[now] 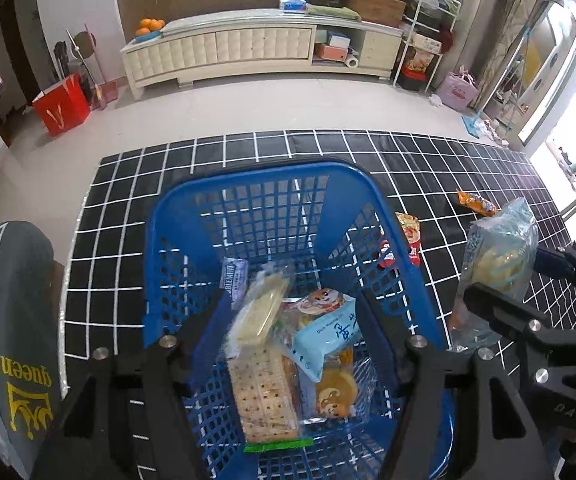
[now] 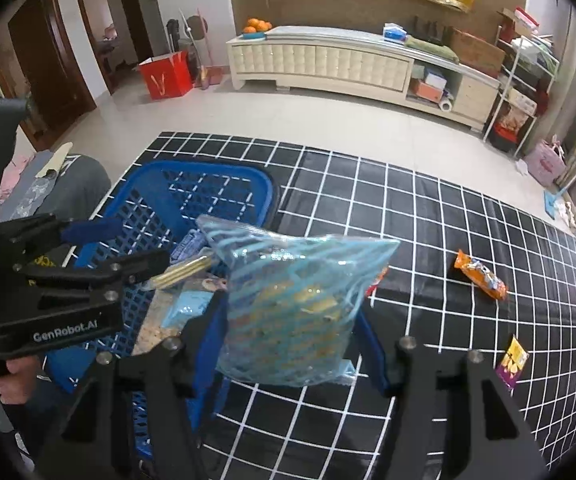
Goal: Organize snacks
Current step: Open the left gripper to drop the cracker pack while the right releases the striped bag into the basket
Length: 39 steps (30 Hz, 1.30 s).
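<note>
Left claw [image 1: 288,336] hangs open over the blue basket [image 1: 247,184], pointing steeply down; jaws apart. A clear cracker packet [image 1: 257,312] sits between them, blurred, pads apparently not pressing on it, so it reads as released, not gripped. The basket stands toward the near left corner of the worktop [image 2: 448,216] and already holds a big cracker pack [image 1: 265,396] and a pale blue pouch [image 1: 324,338].

Right claw [image 2: 288,312] is closed on a blue-streaked clear snack bag [image 2: 296,304], held just right of the basket's rim. Key relation: the basket lies left of that bag, so the next drop is probably a short move left.

Orange packet [image 2: 482,276] and purple packet [image 2: 512,360] lie near the worktop's right edge, nearer the right hand.
</note>
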### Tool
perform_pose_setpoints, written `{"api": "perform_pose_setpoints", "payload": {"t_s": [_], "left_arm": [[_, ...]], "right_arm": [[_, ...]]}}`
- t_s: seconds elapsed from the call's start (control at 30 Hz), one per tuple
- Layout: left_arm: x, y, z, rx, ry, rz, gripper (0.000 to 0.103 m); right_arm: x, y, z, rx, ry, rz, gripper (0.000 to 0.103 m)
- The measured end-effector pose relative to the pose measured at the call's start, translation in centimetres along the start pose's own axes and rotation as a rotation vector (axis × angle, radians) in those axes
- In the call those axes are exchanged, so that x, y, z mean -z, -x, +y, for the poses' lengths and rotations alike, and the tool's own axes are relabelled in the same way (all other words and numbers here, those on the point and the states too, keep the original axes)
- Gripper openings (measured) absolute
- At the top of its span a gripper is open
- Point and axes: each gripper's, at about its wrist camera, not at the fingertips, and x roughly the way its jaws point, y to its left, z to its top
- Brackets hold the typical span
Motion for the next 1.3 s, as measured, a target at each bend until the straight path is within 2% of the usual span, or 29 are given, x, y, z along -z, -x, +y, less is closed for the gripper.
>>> {"api": "perform_pose_setpoints", "payload": {"t_s": [0.27, 0.5, 0.77, 0.97, 1.1, 1.3], "left_arm": [[1.5, 4.1, 1.7, -0.026, 0.027, -0.051, 0.063], [3.0, 6.3, 5.8, -0.058, 0.106, -0.059, 0.063], [3.7, 5.3, 9.9, -0.064, 0.195, -0.026, 0.063], [4.0, 2.4, 10.9, -0.040, 0.217, 0.010, 0.063], [4.0, 1.8, 11.2, -0.012, 0.225, 0.010, 0.063], [4.0, 1.8, 11.5, -0.011, 0.236, 0.000, 0.063]], "right_arm": [[-1.0, 0.6, 2.3, -0.044, 0.043, -0.011, 0.065], [-2.5, -0.4, 5.9, -0.064, 0.107, 0.008, 0.065], [-3.4, -4.2, 8.0, 0.004, 0.143, 0.083, 0.065], [-3.8, -5.7, 8.9, 0.052, 0.169, 0.104, 0.065], [-4.2, -6.6, 9.6, 0.083, 0.199, 0.114, 0.065], [-3.8, -7.3, 9.0, 0.058, 0.162, 0.148, 0.065]]}}
